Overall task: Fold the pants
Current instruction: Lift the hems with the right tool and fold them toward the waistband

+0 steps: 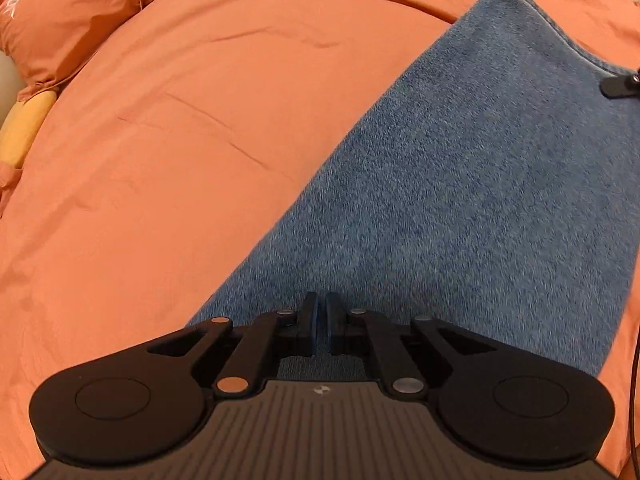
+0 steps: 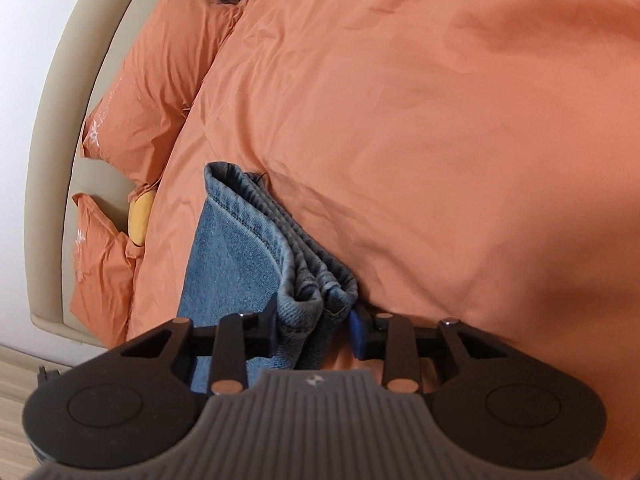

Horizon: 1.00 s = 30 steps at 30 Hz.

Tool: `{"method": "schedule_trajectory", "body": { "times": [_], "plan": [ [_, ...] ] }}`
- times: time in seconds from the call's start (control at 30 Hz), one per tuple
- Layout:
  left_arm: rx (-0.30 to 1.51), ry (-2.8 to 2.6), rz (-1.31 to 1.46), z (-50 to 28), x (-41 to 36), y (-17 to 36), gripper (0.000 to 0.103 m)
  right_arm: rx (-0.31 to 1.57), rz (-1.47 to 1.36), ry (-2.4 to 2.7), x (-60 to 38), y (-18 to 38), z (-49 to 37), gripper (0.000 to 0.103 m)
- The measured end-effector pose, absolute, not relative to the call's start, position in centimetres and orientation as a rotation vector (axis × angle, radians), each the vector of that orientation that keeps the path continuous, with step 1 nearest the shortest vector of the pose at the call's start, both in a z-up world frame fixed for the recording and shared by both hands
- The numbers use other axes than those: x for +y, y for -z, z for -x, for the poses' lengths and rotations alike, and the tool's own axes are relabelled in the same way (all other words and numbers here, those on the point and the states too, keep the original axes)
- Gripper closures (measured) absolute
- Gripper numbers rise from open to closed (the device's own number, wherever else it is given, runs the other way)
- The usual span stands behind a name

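Setting: a bed (image 2: pixel 440 120) under an orange duvet, its beige headboard (image 2: pixel 52 168) against a white wall, with wood floor showing at the lower corner of the right wrist view.
Landmark: the pants (image 1: pixel 460 168), blue jeans lying flat on the duvet; all places below are told from them.
Pillows: orange pillows (image 2: pixel 152 80) lie beyond the jeans' far end, towards the headboard, with a yellow cushion (image 2: pixel 140 216) between them.
Pants layout: the jeans lie as a long, already doubled band, their stacked leg hems (image 2: pixel 288 236) at the right side.
Left hand-held gripper (image 1: pixel 321 320): over the near edge of the jeans, jaws almost together; I cannot tell whether any denim is pinched.
Right hand-held gripper (image 2: pixel 316 324): at the hem end, jaws part-way apart with the bunched layers between them, the pads seemingly pressing on the stack.
Risk, layers: the hem stack is thick; a partial bite could drop the lower layers on lifting and spoil the fold.
Risk, left grip: if the left holds nothing, that edge would lag and the fold would skew.
Risk, duvet: the soft cover could be caught with the denim and dragged along.
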<state>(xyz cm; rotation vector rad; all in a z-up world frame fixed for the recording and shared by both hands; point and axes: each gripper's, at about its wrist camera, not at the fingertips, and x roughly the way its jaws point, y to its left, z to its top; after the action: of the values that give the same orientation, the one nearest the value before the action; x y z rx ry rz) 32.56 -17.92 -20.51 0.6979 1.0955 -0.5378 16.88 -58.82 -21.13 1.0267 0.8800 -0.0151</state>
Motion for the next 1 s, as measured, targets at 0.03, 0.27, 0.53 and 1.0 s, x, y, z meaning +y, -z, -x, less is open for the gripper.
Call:
{"method": "schedule_trajectory", "body": {
  "times": [0.03,0.27,0.53,1.0],
  "plan": [
    [1.096,0.534,-0.692,-32.7,-18.0,20.6,0.099,0.879,-1.018,0.016,-58.9,20.9,-16.7,0.078],
    [1.095,0.526,-0.646,-32.5,-17.1,19.4,0.098,0.837,-0.93,-0.032,-58.2,16.1,-16.0,0.088],
    [1.103,0.662,-0.563,-26.7,-12.9,16.3,0.095,0.783,-0.72,-0.111,-54.3,7.8,-16.2,0.09],
    [1.164,0.659,-0.337,-24.1,-12.0,20.4,0.1,0.703,-0.447,-0.223,-43.6,-2.7,-15.0,0.091]
  ]
}}
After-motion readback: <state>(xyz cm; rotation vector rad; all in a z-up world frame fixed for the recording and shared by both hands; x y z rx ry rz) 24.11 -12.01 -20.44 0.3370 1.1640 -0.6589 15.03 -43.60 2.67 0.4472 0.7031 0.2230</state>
